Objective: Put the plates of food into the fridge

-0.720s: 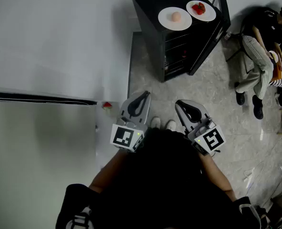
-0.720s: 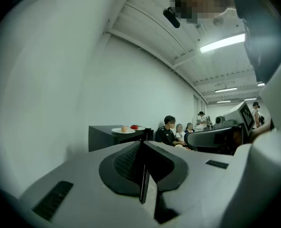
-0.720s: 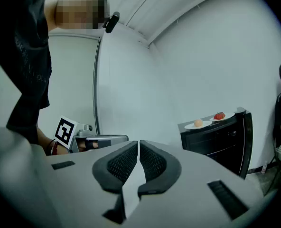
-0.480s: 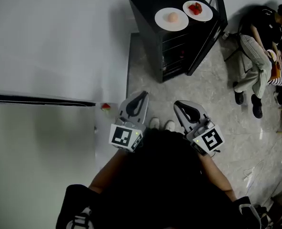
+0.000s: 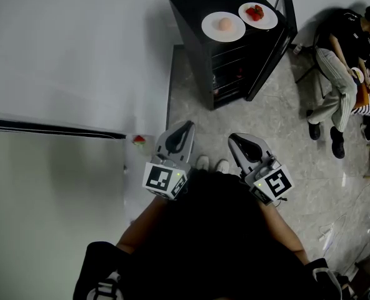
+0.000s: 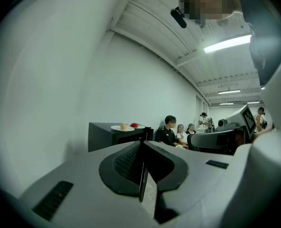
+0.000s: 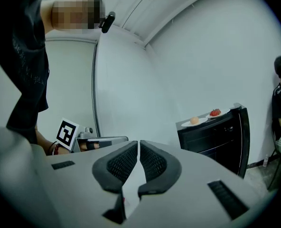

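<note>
While the plates of food [image 5: 211, 30] are sitting atop the fridge [image 5: 200, 8], the left tongs [image 5: 186, 127] and right tongs [image 5: 238, 139] are hovering well away. Both are clenching shut, empty

Place: plain indoor workroom, more lab than home.
Walls: bare white wall [image 5: 79, 55].
Floor: grey stone-look tiles [image 5: 279, 124].
Ceiling: strip light [image 6: 228, 42].
People: seated onlooker [image 5: 341, 74] near a small black fridge [image 5: 235, 61].
</note>
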A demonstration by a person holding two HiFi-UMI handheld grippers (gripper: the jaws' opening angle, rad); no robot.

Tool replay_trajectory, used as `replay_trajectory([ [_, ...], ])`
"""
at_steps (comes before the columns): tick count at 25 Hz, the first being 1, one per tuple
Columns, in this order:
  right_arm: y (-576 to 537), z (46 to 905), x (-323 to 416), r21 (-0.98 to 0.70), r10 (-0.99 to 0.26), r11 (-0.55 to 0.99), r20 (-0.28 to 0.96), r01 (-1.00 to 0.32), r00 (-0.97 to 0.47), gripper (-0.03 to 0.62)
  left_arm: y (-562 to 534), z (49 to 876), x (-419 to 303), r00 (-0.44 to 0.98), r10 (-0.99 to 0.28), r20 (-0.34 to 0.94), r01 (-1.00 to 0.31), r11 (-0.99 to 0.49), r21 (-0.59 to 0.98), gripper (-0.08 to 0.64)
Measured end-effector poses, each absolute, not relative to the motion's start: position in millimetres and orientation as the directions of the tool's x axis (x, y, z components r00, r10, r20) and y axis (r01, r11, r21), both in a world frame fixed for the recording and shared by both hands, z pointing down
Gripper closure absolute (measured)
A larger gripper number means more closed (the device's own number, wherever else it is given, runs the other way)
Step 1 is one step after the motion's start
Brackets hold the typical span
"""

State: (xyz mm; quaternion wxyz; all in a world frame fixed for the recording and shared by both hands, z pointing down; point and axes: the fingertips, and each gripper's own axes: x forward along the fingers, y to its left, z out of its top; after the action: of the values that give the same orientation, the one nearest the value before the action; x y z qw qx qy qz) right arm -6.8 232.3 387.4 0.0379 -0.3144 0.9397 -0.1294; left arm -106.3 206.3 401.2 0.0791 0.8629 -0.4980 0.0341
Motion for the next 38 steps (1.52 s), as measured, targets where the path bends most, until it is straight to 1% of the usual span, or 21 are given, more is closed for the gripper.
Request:
replay_trajectory([
  [2, 233.1, 394.2, 0.5, -0.313, -0.597, 0.754, 0.041, -0.578, -0.801, 0.558, 208.6, 400.1, -103.9, 0.494, -0.858, 0.143, -0.869, -0.484, 0.100, 0.526],
  [4, 231.8, 397.4, 7.2, -0.345, -0.599, 0.744, 0.033, -0.572, -0.800, 0.558, 211.2, 398.7, -102.9, 0.482, -0.864, 0.145, -0.876, -0.472, 0.099, 0.526],
  [6, 230.5, 401.1, 14.2, -0.332, -0.601, 0.751, 0.011, -0.570, -0.799, 0.558, 215.5, 398.2, -103.3, 0.469, -0.871, 0.145, -0.883, -0.459, 0.098, 0.526],
  [8, 230.6, 408.8, 21.2, -0.324, -0.599, 0.754, 0.016, -0.571, -0.800, 0.558, 220.6, 399.7, -103.4, 0.458, -0.877, 0.147, -0.889, -0.448, 0.097, 0.526],
  [12, 229.8, 410.4, 28.5, -0.354, -0.610, 0.742, -0.001, -0.570, -0.793, 0.558, 224.8, 405.4, -103.4, 0.445, -0.881, 0.158, -0.895, -0.433, 0.107, 0.525],
  [16, 227.2, 416.4, 31.1, -0.356, -0.603, 0.739, 0.029, -0.572, -0.797, 0.558, 215.0, 405.8, -100.7, 0.448, -0.882, 0.148, -0.893, -0.436, 0.108, 0.526],
  [19, 219.6, 416.4, 28.9, -0.360, -0.599, 0.743, 0.020, -0.565, -0.801, 0.558, 202.3, 406.3, -100.2, 0.459, -0.878, 0.139, -0.888, -0.447, 0.109, 0.526],
  [23, 202.8, 422.7, 28.3, -0.355, -0.605, 0.728, 0.070, -0.586, -0.793, 0.558, 181.7, 410.1, -103.7, 0.466, -0.874, 0.135, -0.883, -0.452, 0.122, 0.526],
  [27, 180.8, 425.2, 23.5, -0.365, -0.612, 0.714, 0.087, -0.597, -0.786, 0.558, 157.1, 415.6, -106.4, 0.480, -0.866, 0.139, -0.877, -0.469, 0.106, 0.526],
  [32, 145.2, 429.2, 13.0, -0.382, -0.619, 0.700, 0.097, -0.603, -0.779, 0.558, 122.9, 416.4, -111.2, 0.497, -0.857, 0.137, -0.867, -0.487, 0.102, 0.526],
  [36, 115.0, 426.8, 0.0, -0.391, -0.622, 0.701, 0.074, -0.596, -0.779, 0.558, 93.8, 422.2, -119.0, 0.507, -0.850, 0.147, -0.862, -0.494, 0.114, 0.526],
  [38, 100.1, 431.0, -4.0, -0.385, -0.623, 0.696, 0.095, -0.605, -0.777, 0.558, 78.2, 423.7, -123.9, 0.511, -0.846, 0.150, -0.859, -0.498, 0.119, 0.526],
])
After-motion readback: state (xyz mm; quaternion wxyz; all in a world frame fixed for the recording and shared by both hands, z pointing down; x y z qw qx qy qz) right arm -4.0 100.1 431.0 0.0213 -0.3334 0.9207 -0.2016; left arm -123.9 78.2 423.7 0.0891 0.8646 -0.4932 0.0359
